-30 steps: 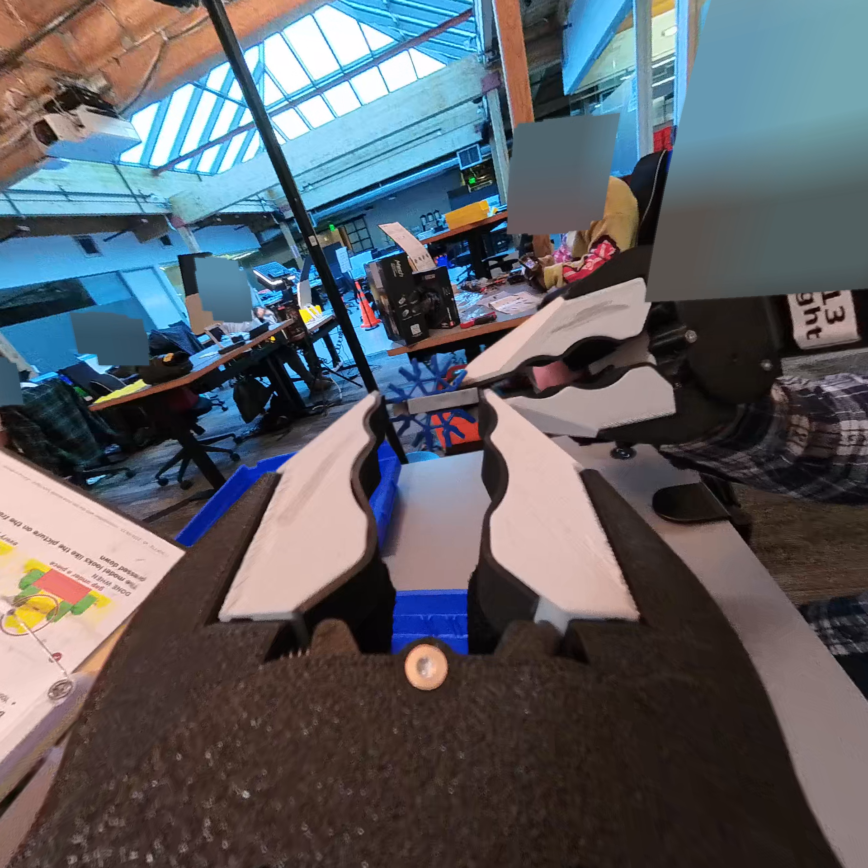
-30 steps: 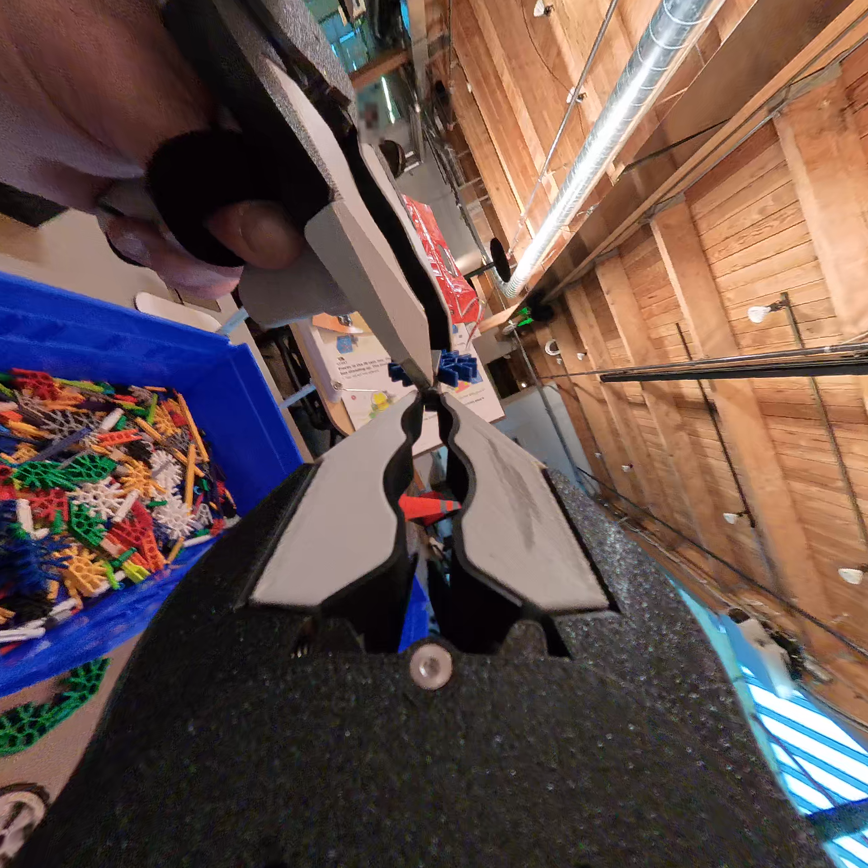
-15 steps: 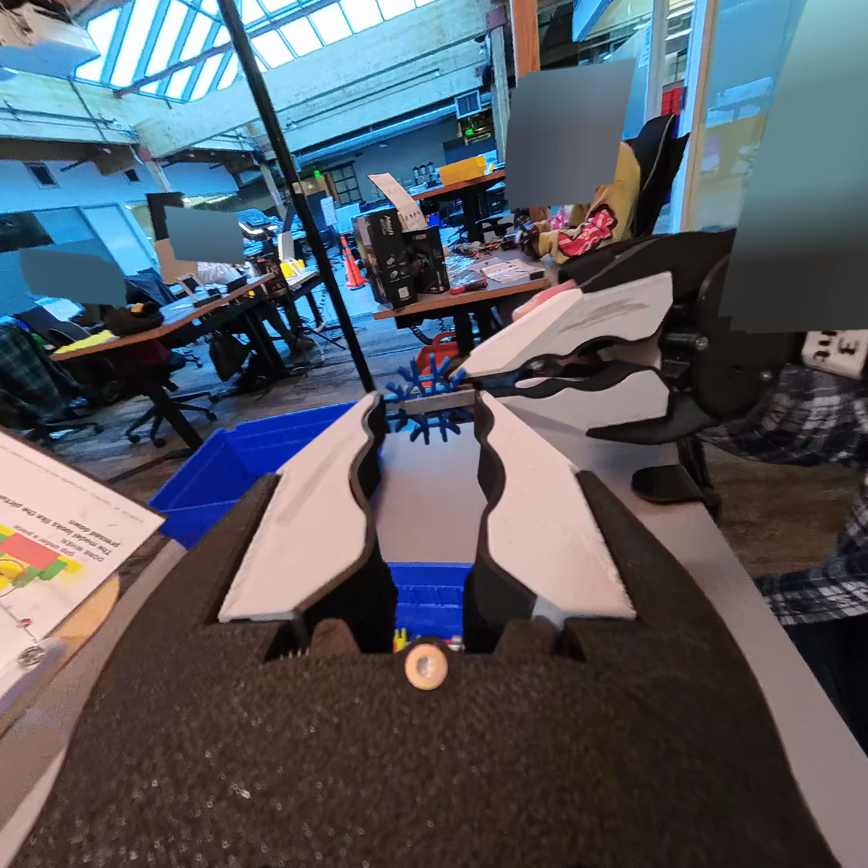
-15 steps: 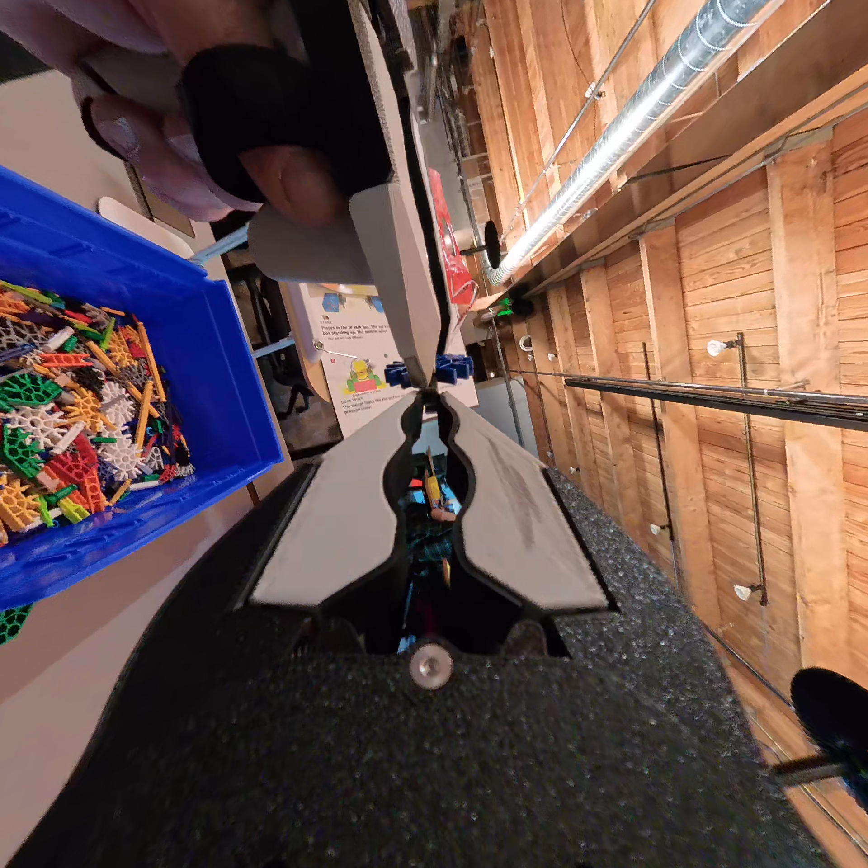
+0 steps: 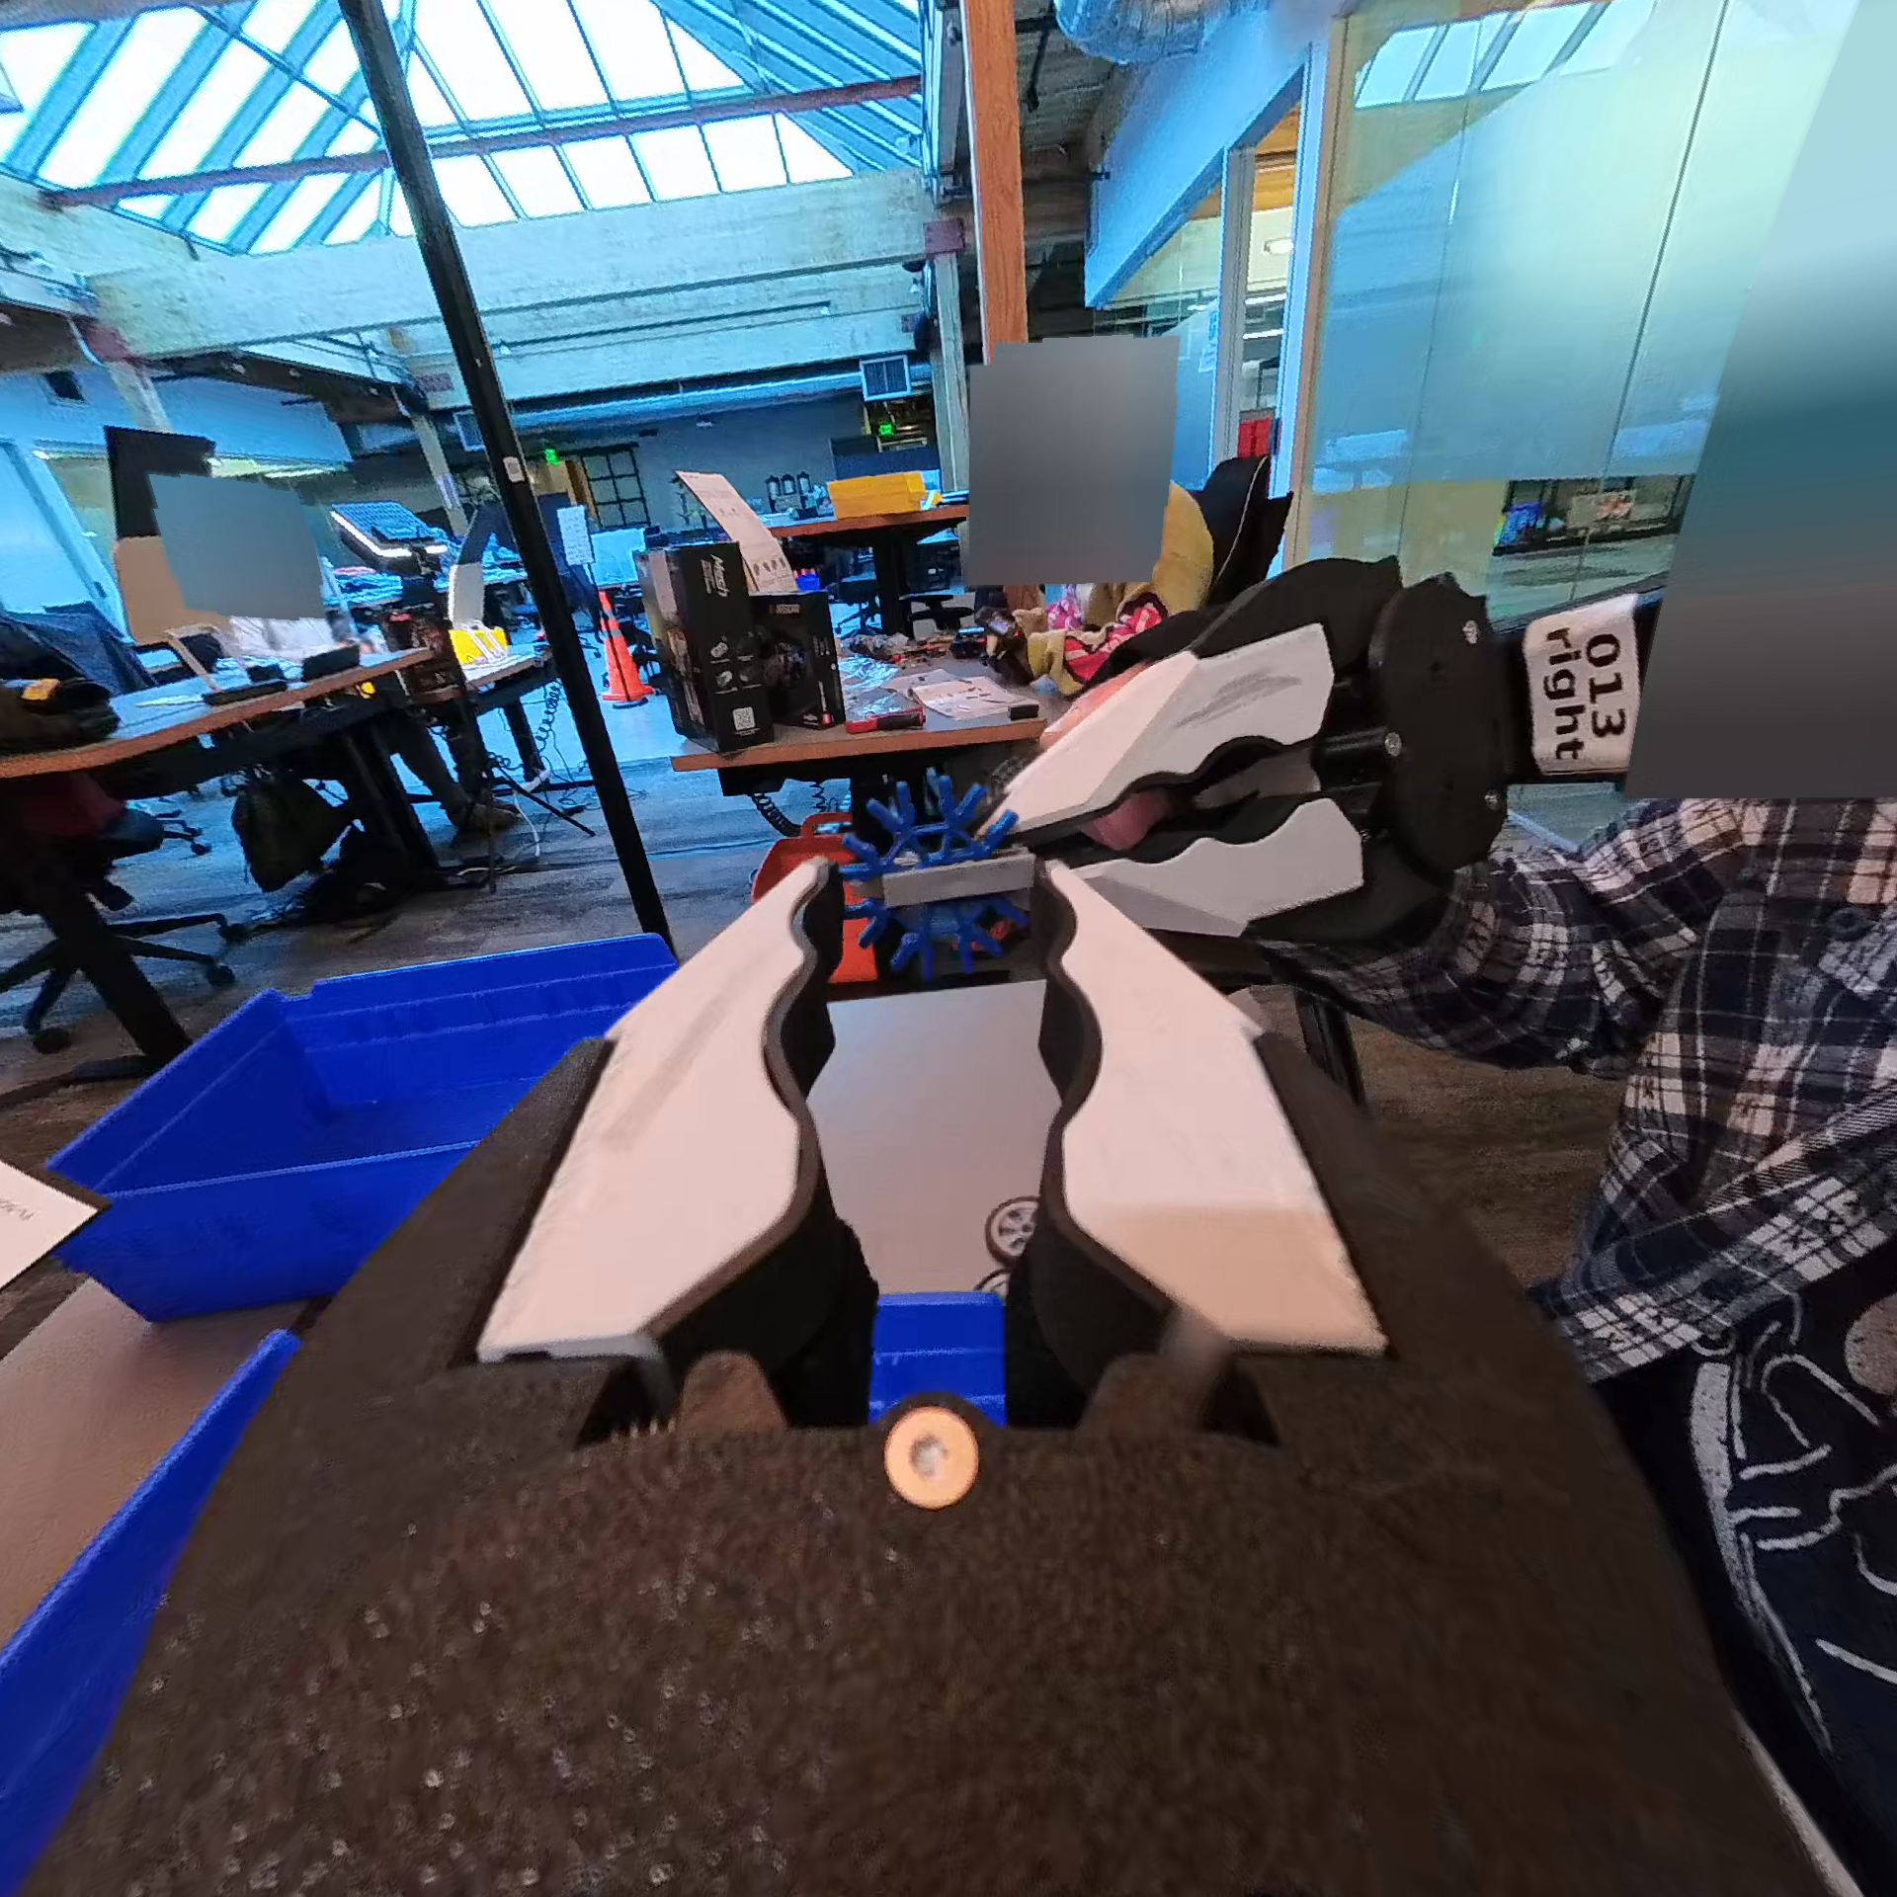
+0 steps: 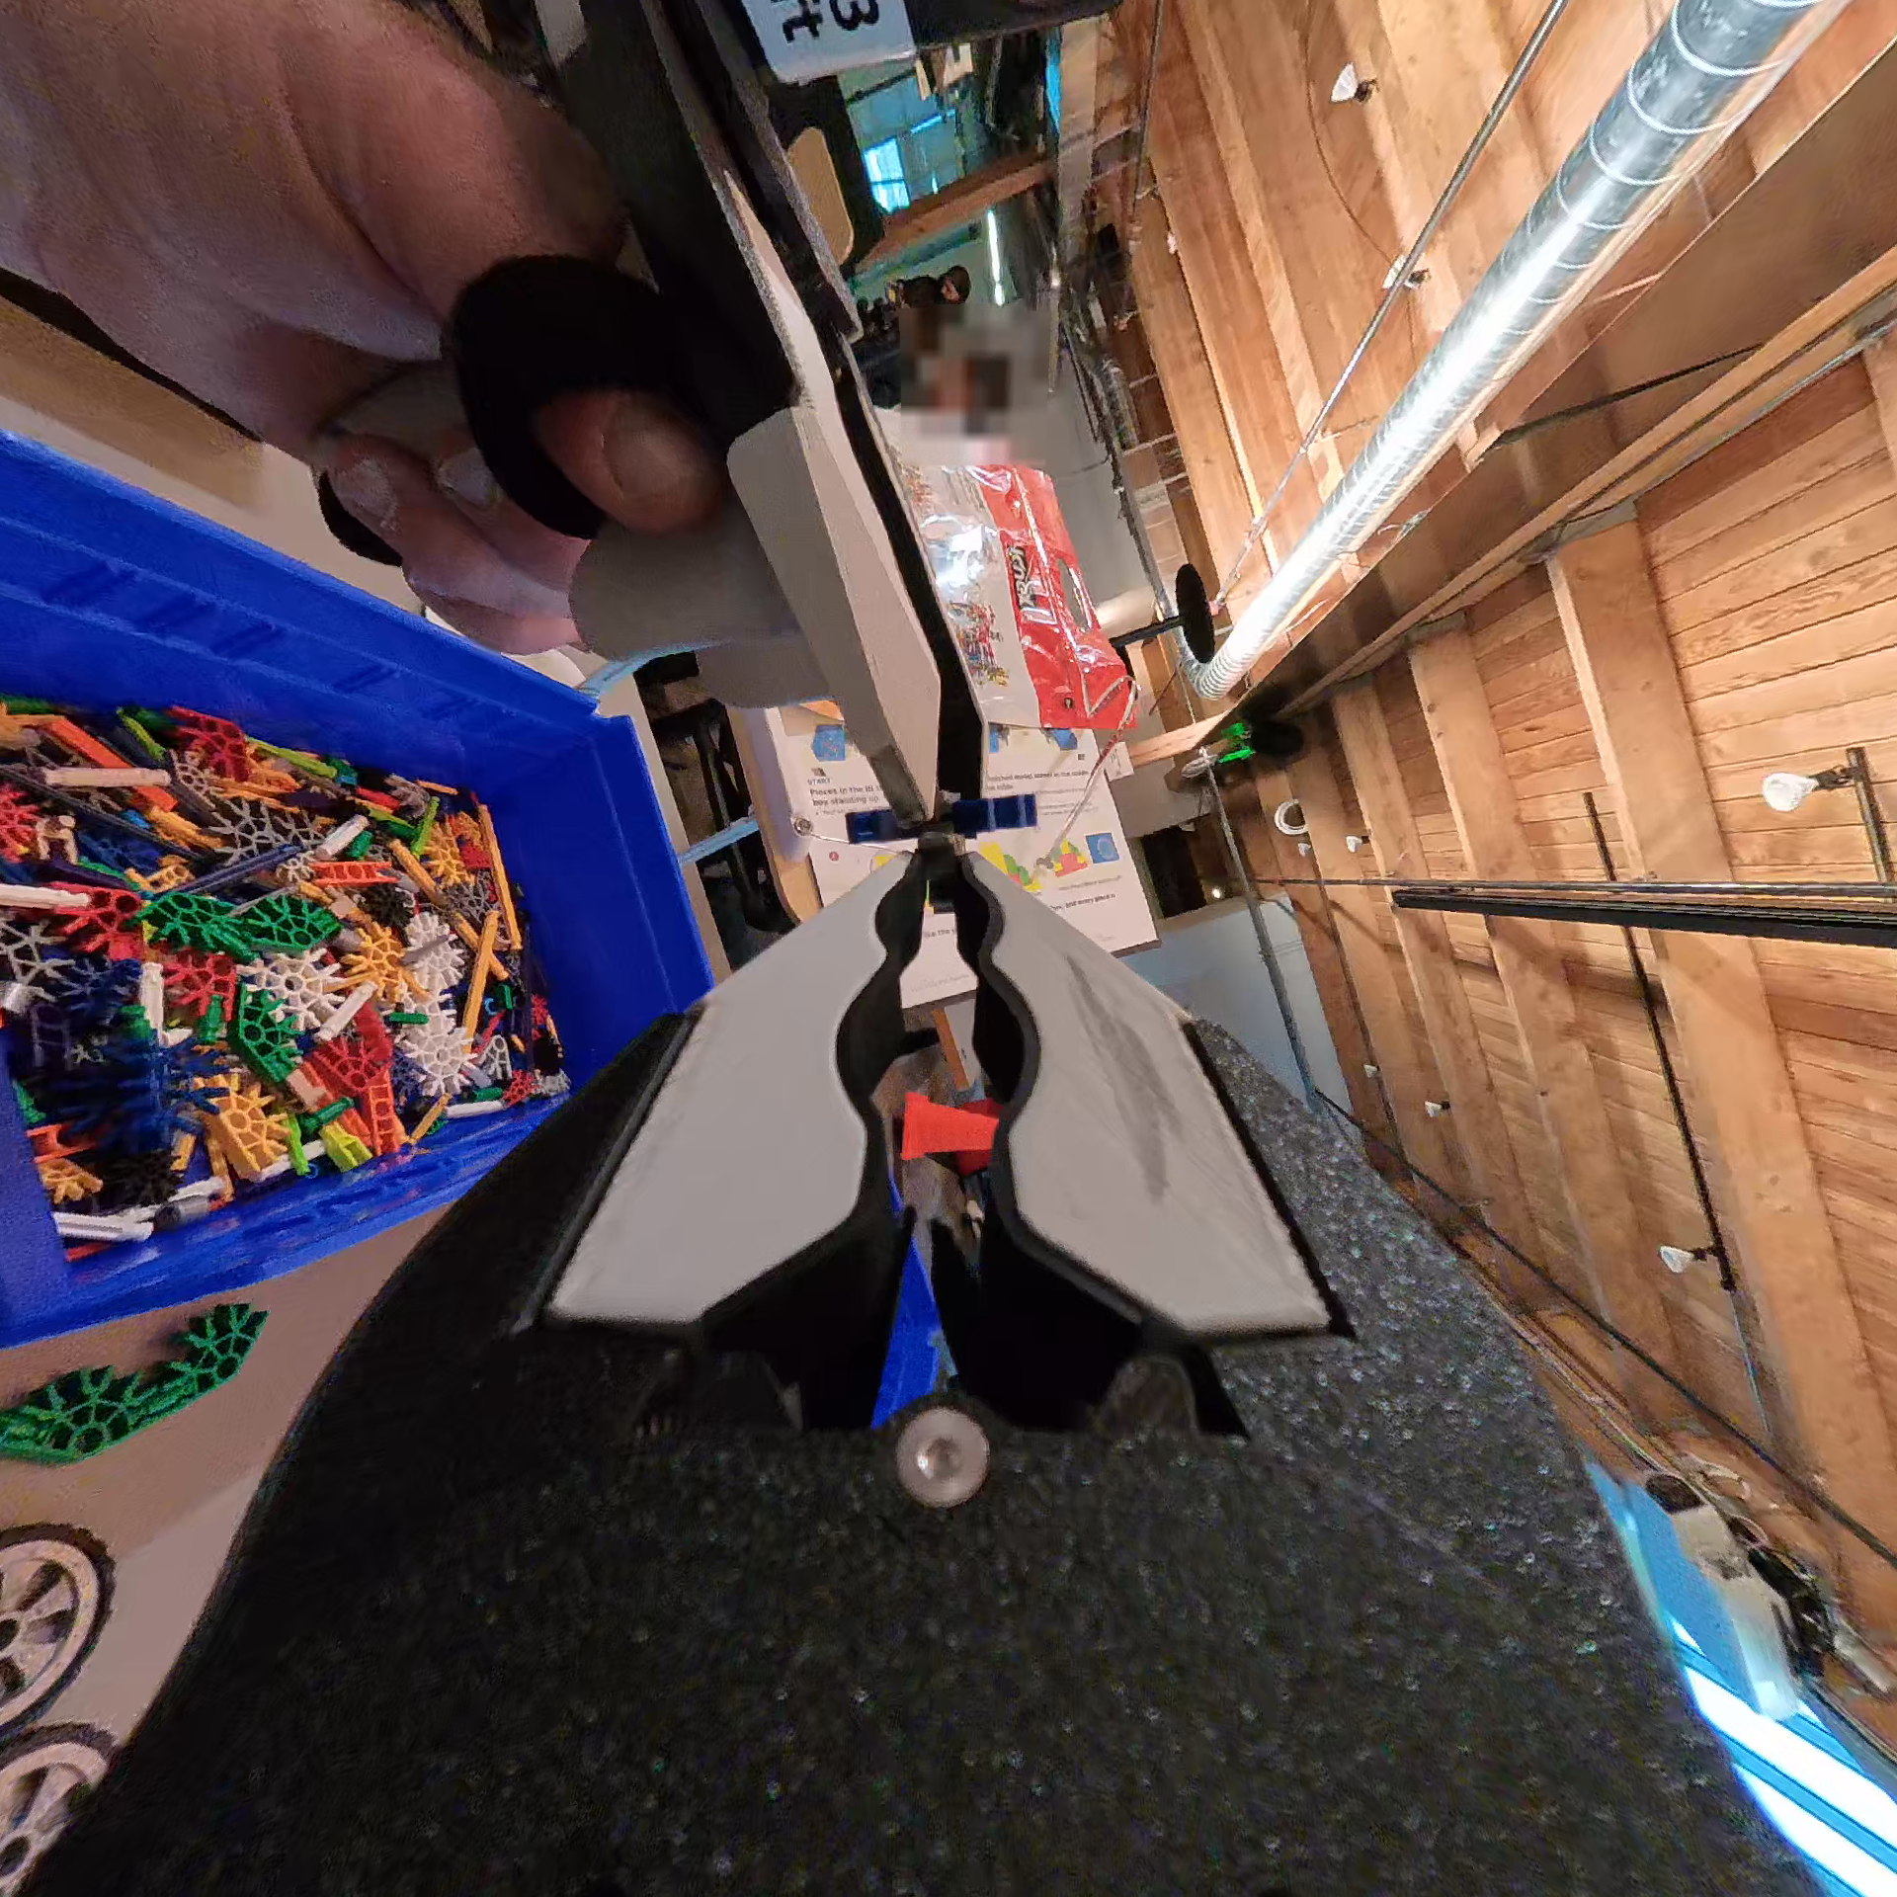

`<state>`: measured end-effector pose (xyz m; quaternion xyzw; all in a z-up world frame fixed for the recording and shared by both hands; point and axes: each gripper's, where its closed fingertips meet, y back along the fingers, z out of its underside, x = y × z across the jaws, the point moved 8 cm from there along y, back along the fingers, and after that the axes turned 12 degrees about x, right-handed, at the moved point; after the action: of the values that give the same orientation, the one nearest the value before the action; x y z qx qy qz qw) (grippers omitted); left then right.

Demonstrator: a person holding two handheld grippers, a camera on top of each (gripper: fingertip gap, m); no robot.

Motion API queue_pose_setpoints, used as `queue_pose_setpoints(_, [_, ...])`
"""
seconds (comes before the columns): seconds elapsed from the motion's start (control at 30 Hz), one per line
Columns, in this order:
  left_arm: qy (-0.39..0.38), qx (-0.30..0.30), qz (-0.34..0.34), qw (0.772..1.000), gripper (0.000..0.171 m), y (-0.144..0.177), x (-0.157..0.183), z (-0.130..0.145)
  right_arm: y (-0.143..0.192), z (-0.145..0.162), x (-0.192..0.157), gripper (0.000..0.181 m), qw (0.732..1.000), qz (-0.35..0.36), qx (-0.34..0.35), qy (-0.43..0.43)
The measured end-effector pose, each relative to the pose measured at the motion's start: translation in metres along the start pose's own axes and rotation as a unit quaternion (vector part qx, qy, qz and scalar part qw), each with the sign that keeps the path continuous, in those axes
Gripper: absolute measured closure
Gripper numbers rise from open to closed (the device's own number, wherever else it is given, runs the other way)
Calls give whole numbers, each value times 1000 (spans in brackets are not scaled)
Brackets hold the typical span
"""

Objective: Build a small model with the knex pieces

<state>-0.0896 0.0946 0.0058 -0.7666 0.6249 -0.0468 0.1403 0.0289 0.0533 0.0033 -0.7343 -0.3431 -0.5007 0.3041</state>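
Both grippers are up in the air above the table [image 5: 924,1109], tips meeting at one small piece. The left gripper [image 5: 936,888] has its fingers spread wide, with a short grey rod [image 5: 960,883] bridging the gap between the tips; whether they press on it or merely touch it I cannot tell. A blue snowflake-shaped connector [image 5: 929,873] sits on that rod. The right gripper [image 6: 936,847] comes in from the right side, its fingers drawn nearly together and pinched on the rod right by the connector [image 6: 991,813]. A hand [image 6: 308,257] wraps the left gripper's handle.

Below on the left, a blue bin [image 6: 575,780] is heaped with colourful plastic building pieces [image 6: 257,975]. Near it on the table lie a green curved piece [image 6: 123,1386] and two small wheels [image 6: 41,1622]. An instruction sheet [image 6: 1037,883] stands farther off.
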Motion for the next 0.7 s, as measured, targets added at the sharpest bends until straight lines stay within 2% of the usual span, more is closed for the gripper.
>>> queue_pose_setpoints(0.43, [56, 44, 47, 996, 139, 2, 0, 4, 10, -6, 10, 176, 998, -20, 43, -29])
queue_pose_setpoints(0.63, [32, 25, 27, 999, 137, -1, -3, 9, 8, 3, 9, 177, 995, -27, 39, -86])
queue_pose_setpoints(0.7, [68, 32, 47, 996, 136, 1, -5, 10, 7, 0, 10, 177, 993, -26, 37, -105])
